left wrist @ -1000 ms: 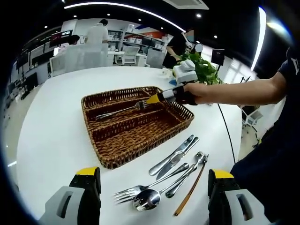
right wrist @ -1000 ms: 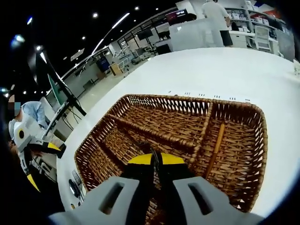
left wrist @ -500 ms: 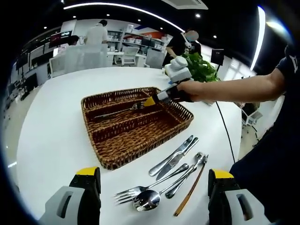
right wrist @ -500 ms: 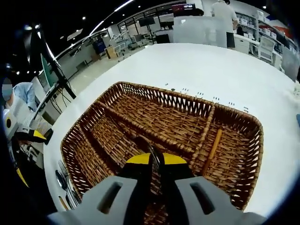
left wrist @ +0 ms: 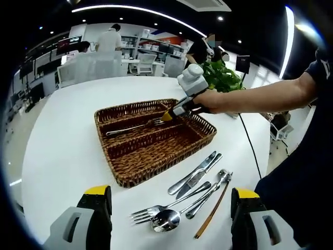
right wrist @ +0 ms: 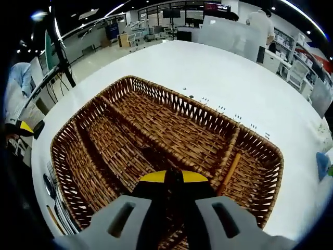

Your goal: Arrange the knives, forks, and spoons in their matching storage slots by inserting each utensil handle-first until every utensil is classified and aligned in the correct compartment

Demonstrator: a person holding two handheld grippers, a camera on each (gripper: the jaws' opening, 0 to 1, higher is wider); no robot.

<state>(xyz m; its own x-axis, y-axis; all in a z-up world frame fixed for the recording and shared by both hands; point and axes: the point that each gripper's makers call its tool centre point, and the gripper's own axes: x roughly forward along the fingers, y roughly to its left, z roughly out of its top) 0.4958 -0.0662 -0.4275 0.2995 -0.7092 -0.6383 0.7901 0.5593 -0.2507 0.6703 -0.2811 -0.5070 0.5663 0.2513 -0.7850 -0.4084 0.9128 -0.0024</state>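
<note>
A brown wicker tray (left wrist: 125,177) with long slots lies mid-table. A fork (left wrist: 132,127) rests along one long slot, handle toward the far end. My right gripper (left wrist: 167,115), held by a hand, is shut on the fork's tine end. In the right gripper view its yellow-tipped jaws (right wrist: 173,177) are pressed together over the tray (right wrist: 171,99), and the fork is mostly hidden beneath them. My left gripper (left wrist: 170,213) stands wide open over loose cutlery: two knives (left wrist: 196,171), a fork (left wrist: 156,209), a spoon (left wrist: 165,221) and another utensil (left wrist: 210,192).
A thin brown stick (left wrist: 210,214) lies beside the loose cutlery, and another stick (right wrist: 229,167) sits in the tray's end compartment. A green plant (left wrist: 223,75) stands behind the hand. The white table (left wrist: 62,140) is bare left of the tray. People and desks are far behind.
The right gripper has tipped up and lifted a little while staying on the fork's tine end, so its view looks down on more of the tray. The left gripper has barely moved.
</note>
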